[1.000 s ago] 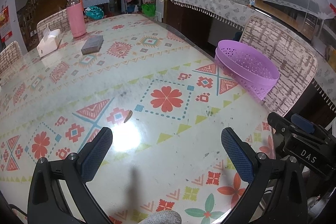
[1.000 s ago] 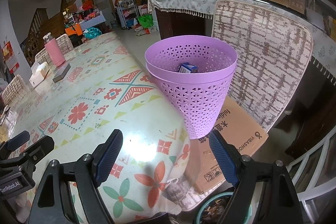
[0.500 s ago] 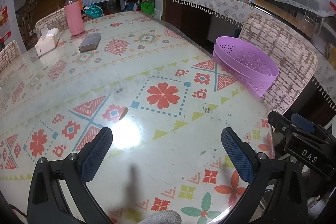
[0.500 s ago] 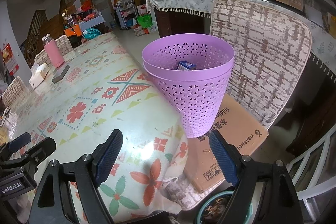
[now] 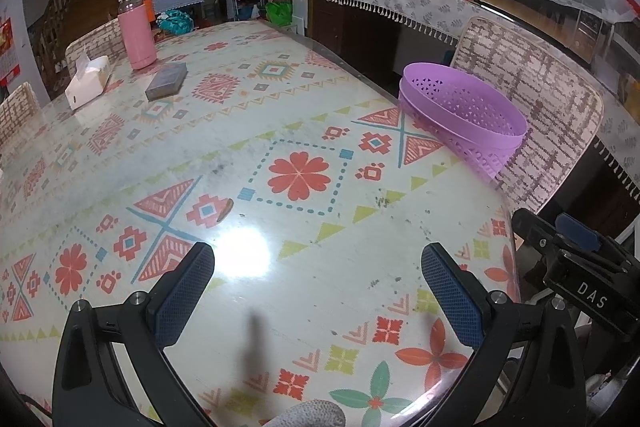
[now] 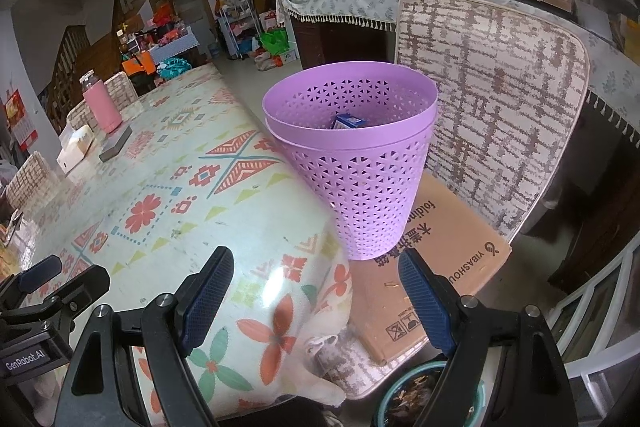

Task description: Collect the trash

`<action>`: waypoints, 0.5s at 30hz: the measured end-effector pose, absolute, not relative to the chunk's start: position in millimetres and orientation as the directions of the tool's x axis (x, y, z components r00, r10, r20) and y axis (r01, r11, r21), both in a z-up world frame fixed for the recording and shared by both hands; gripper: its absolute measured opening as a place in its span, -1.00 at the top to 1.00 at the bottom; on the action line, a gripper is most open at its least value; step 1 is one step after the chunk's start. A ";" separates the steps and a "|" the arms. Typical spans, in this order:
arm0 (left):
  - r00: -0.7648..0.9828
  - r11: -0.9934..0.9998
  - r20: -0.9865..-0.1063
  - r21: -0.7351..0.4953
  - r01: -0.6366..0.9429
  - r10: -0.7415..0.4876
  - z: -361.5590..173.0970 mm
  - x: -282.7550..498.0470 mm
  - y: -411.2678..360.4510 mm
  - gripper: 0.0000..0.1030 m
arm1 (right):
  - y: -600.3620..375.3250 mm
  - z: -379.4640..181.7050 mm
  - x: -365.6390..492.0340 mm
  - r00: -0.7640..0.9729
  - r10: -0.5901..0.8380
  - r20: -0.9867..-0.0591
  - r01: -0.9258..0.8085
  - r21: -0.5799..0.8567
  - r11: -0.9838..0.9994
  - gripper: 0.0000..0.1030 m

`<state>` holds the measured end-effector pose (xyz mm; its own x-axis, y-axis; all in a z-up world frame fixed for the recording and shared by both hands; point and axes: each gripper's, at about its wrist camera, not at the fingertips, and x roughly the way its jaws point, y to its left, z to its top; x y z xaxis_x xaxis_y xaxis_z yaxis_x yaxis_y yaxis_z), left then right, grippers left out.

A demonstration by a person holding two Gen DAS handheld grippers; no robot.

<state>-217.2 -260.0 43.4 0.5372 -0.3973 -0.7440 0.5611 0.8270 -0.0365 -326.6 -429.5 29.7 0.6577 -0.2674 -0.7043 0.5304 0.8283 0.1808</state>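
Note:
A purple perforated waste basket (image 6: 356,163) stands on a cardboard box (image 6: 436,259) on a chair beside the table's right edge; it also shows in the left wrist view (image 5: 464,115). A blue and white carton (image 6: 347,122) lies inside it. A small brown scrap (image 5: 225,208) lies on the patterned table (image 5: 280,107). My left gripper (image 5: 318,283) is open and empty above the table's near end. My right gripper (image 6: 316,291) is open and empty, near the table's corner and short of the basket.
A pink bottle (image 5: 137,31), a white tissue box (image 5: 88,81) and a grey flat box (image 5: 167,81) stand at the table's far end. A patterned chair back (image 6: 492,99) rises behind the basket. A green bowl of scraps (image 6: 424,395) sits low on the floor side.
Both views have shifted slightly: the left gripper has drawn back and the basket sits a little lower and further left in the right view. Both grippers remain open.

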 end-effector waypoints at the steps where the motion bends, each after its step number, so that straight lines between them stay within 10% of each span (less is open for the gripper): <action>1: 0.537 0.825 -0.744 -0.033 0.564 -0.397 43.3 -218.7 -261.0 -0.99 | -430.2 29.6 -328.1 0.658 -0.268 -0.703 0.532 0.183 0.827 -0.71; 15: 0.587 0.831 -0.722 0.031 0.556 -0.366 48.1 -232.9 -274.4 -0.99 | -444.7 25.0 -344.5 0.669 -0.267 -0.694 0.551 0.222 0.805 -0.72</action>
